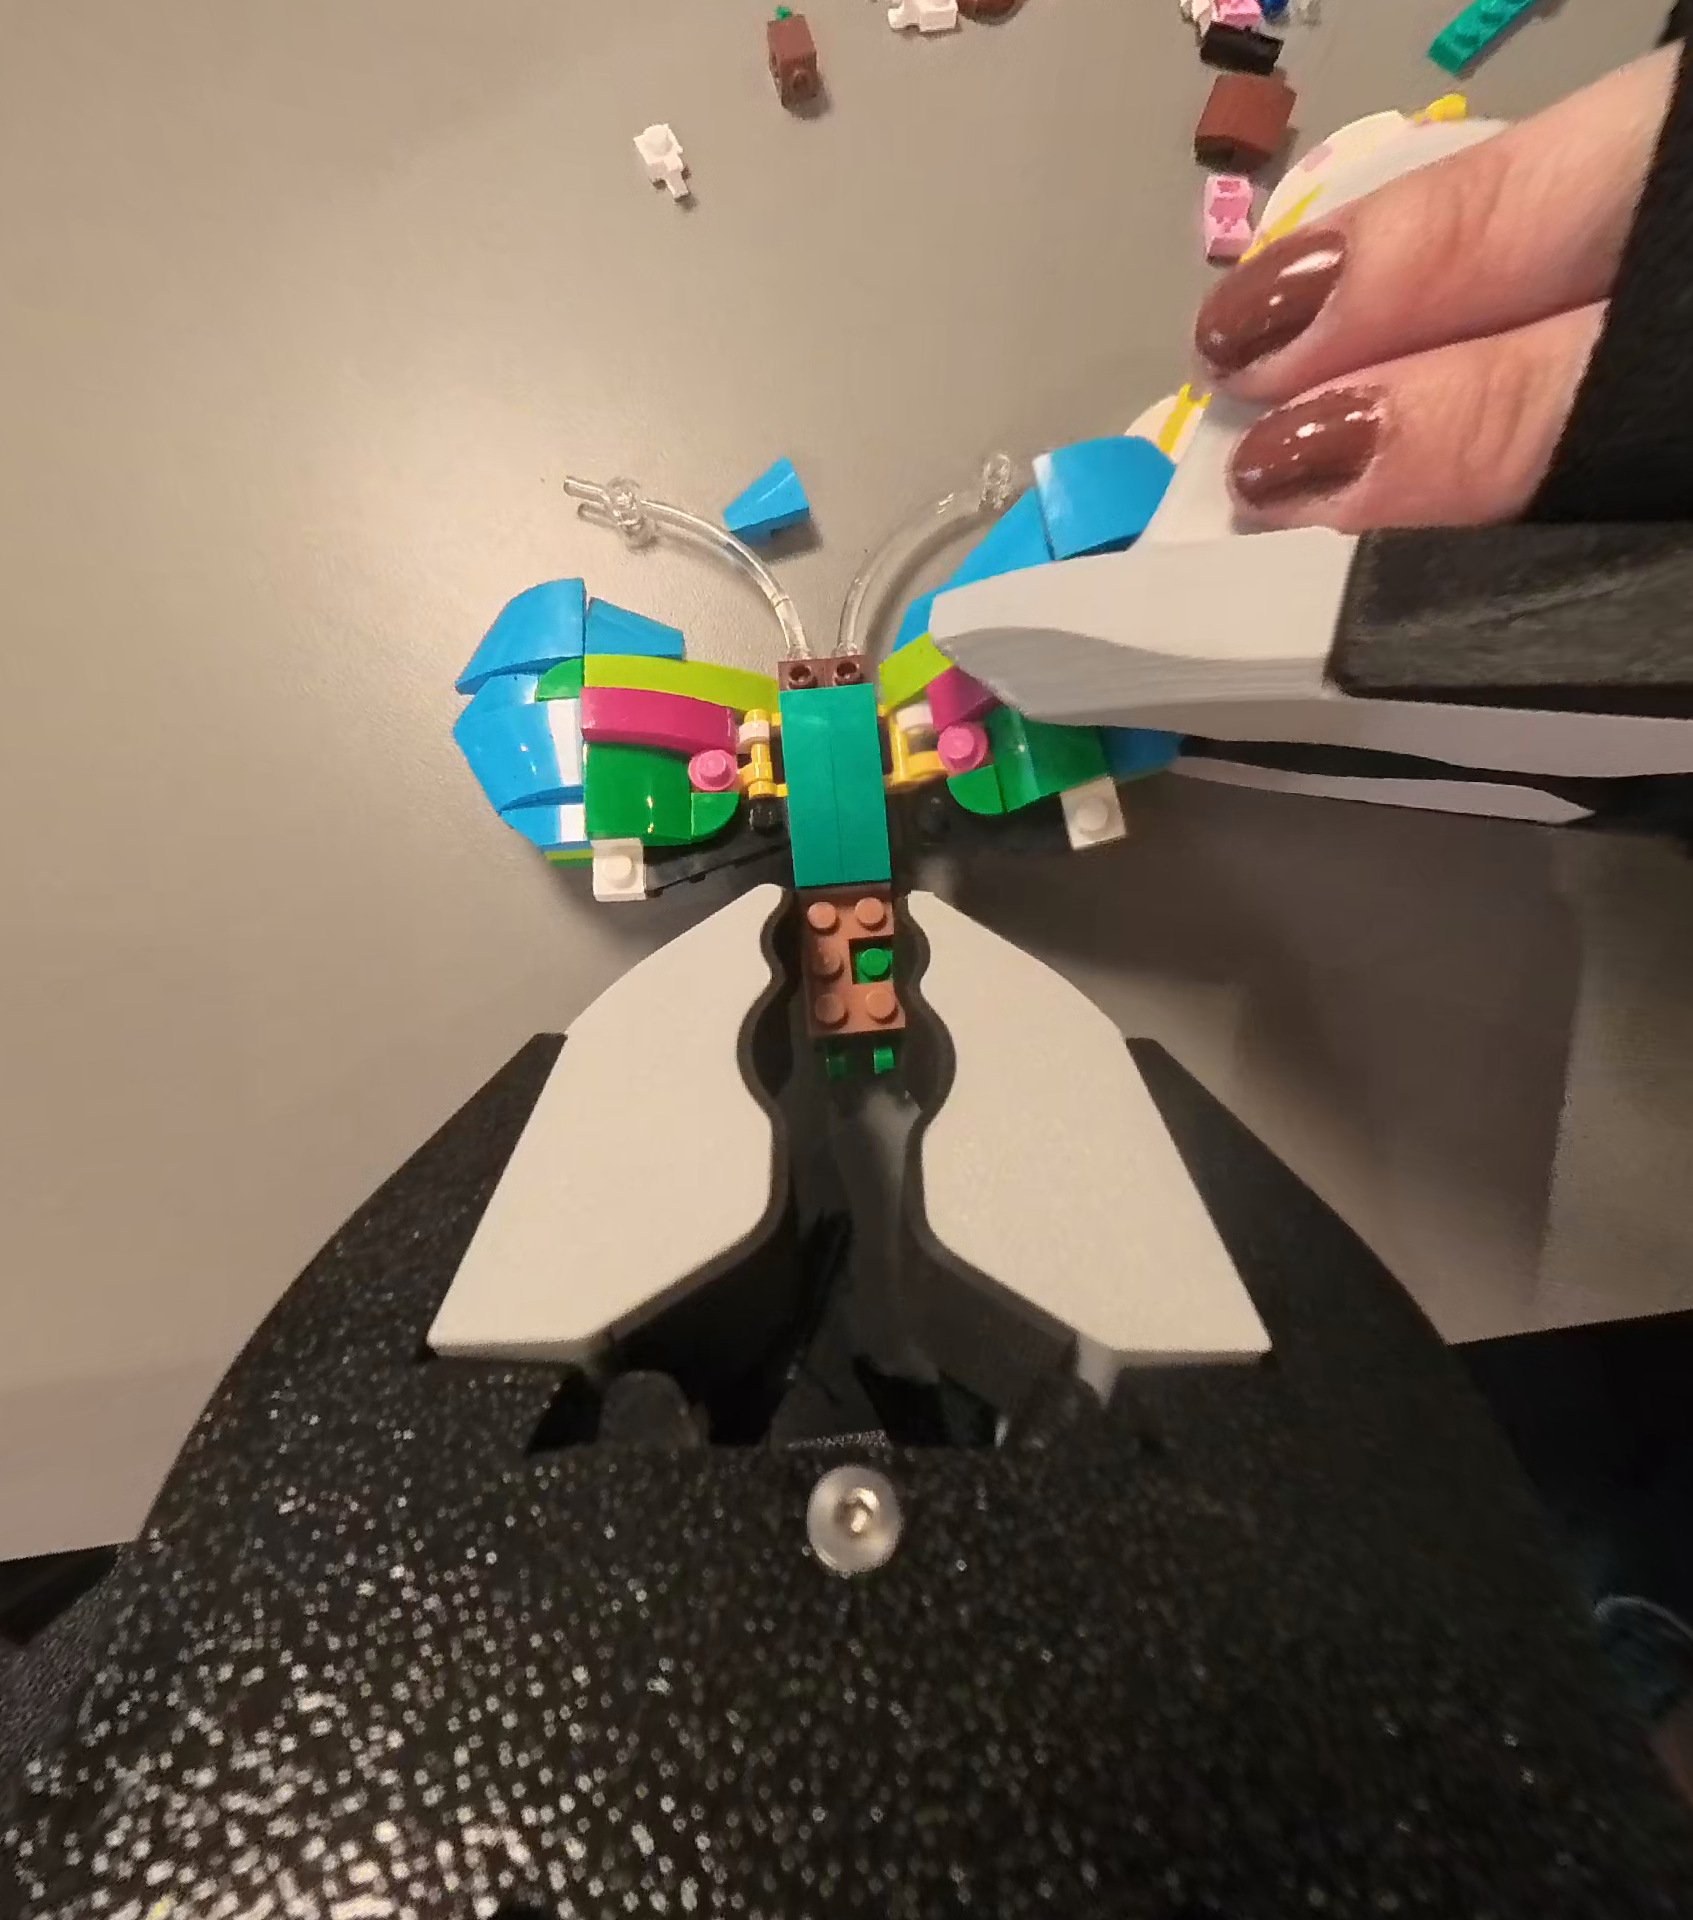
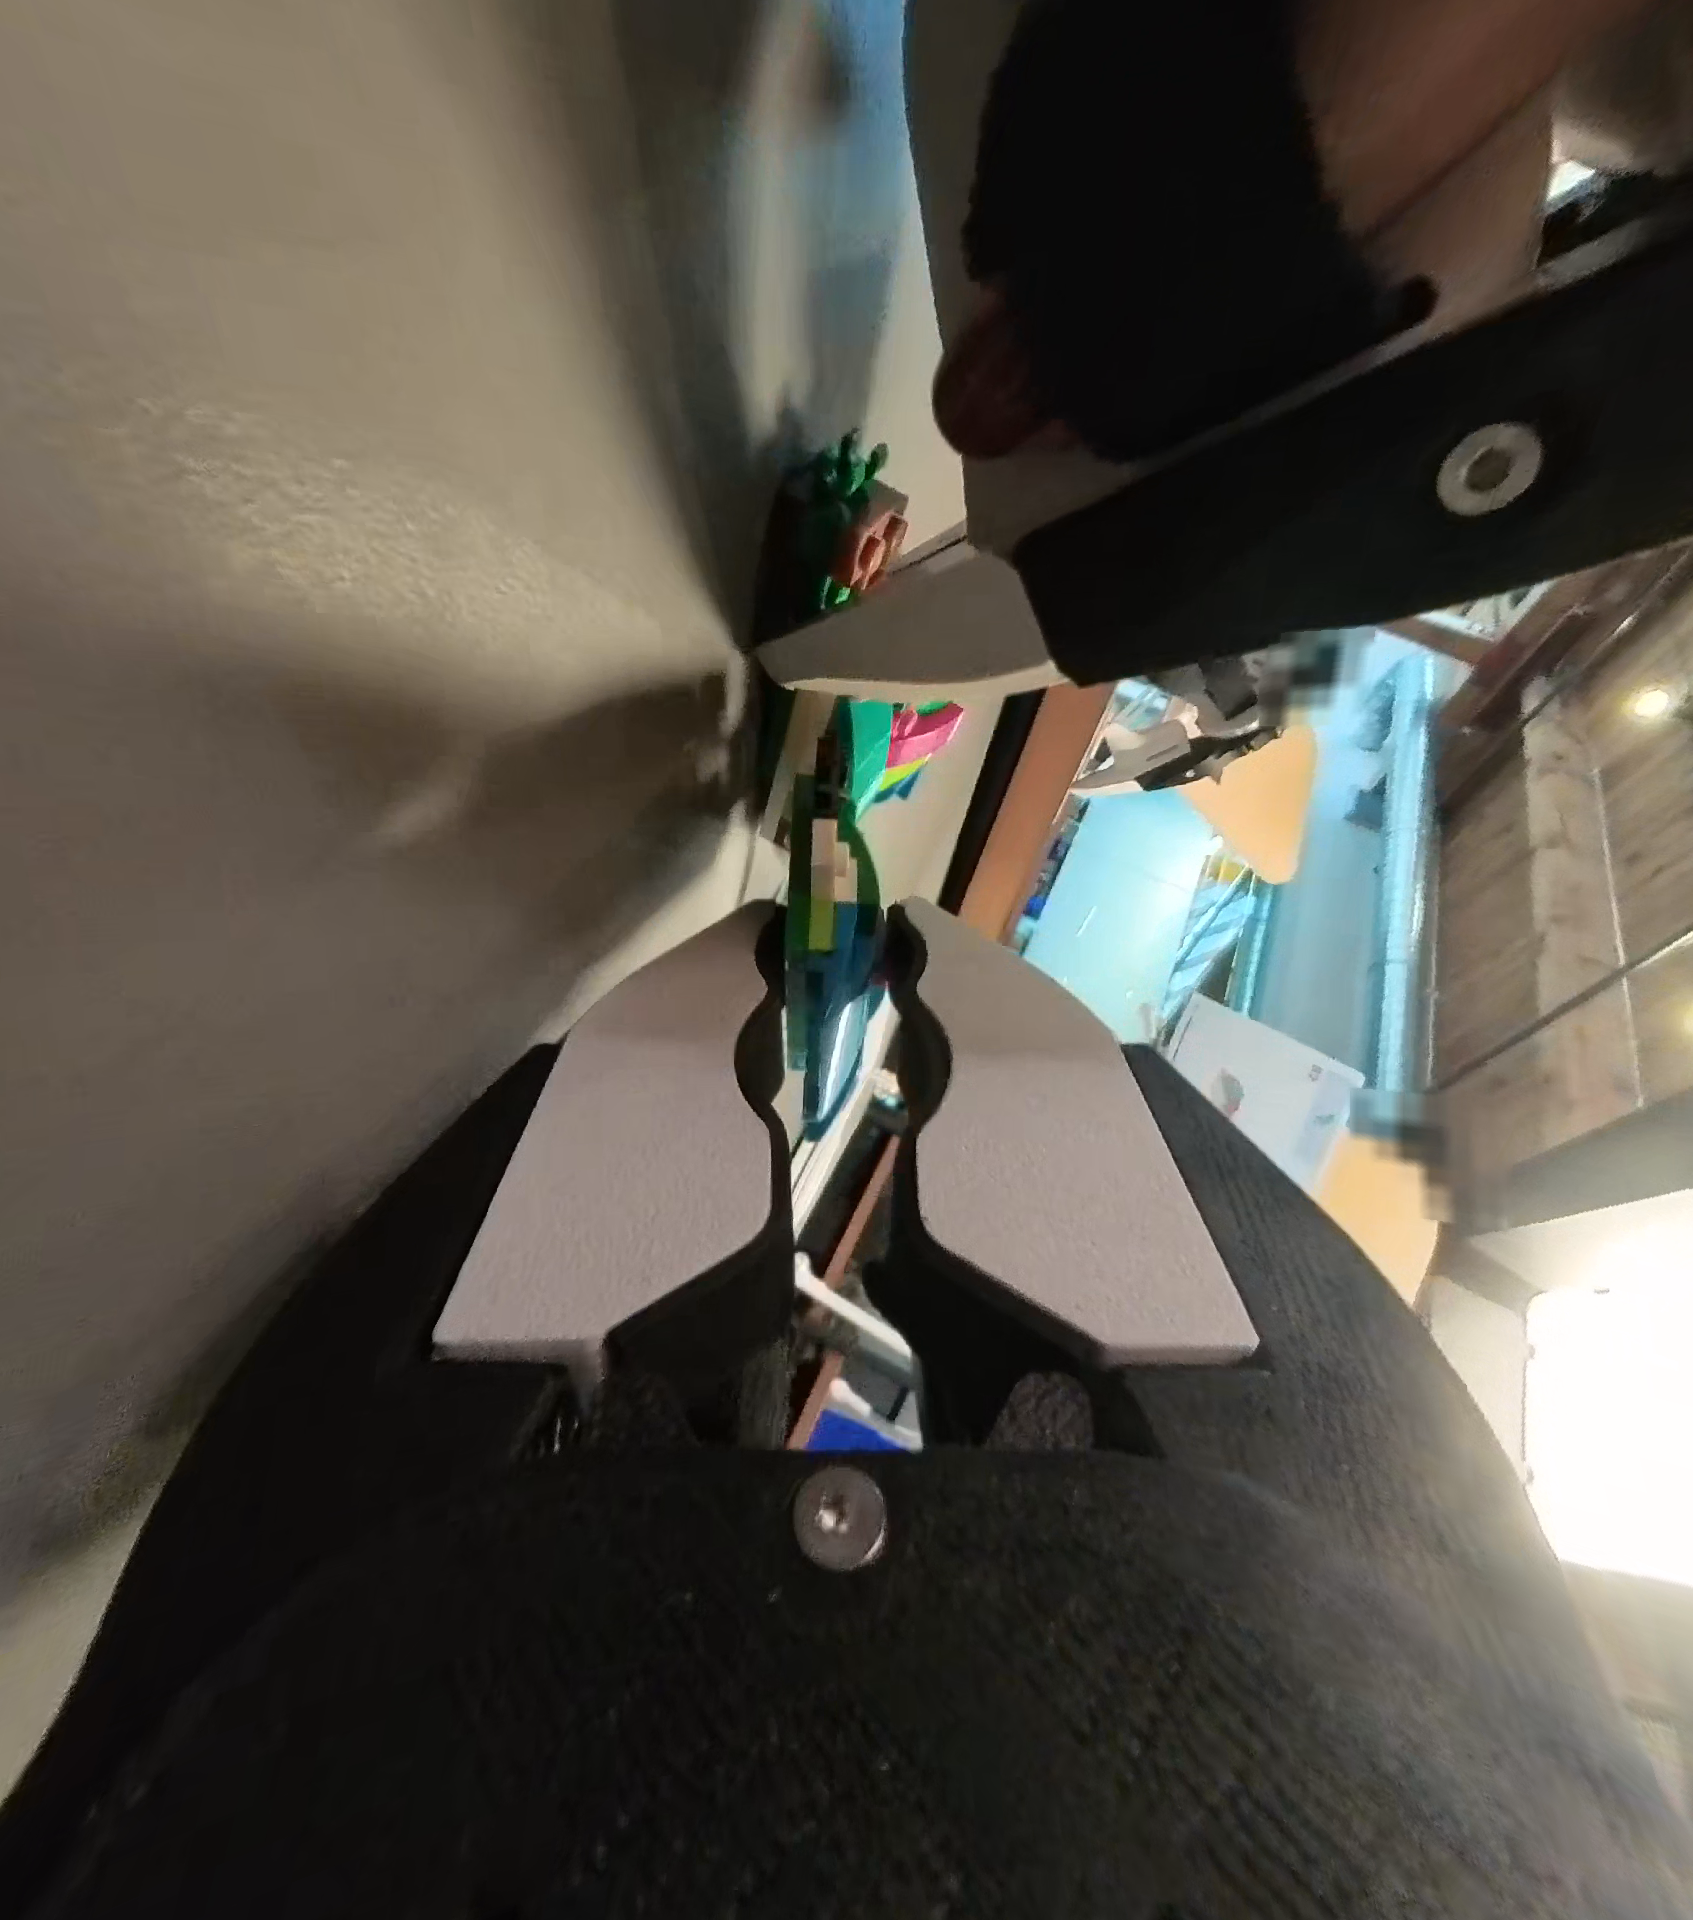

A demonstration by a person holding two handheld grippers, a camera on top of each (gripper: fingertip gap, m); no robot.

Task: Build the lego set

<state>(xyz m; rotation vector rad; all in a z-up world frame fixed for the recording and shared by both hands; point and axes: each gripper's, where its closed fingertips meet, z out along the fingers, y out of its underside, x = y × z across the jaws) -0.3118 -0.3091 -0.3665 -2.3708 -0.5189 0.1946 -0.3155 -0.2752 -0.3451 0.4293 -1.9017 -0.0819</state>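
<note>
Lego butterfly (image 1: 837,769) flat on counter (image 1: 250,364). Left tongs (image 1: 847,971) clamped on brown tail for steadiness; right tongs (image 2: 826,971) pinching blue wing beside body, probably for seating pieces.

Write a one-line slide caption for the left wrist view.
Left gripper clamps the lego butterfly by its brown tail while the right gripper grips its wing.

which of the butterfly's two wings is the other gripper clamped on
The right-hand wing in the left wrist view: the right gripper closes over its blue edge. The opposite wing lies uncovered on the table.
</note>
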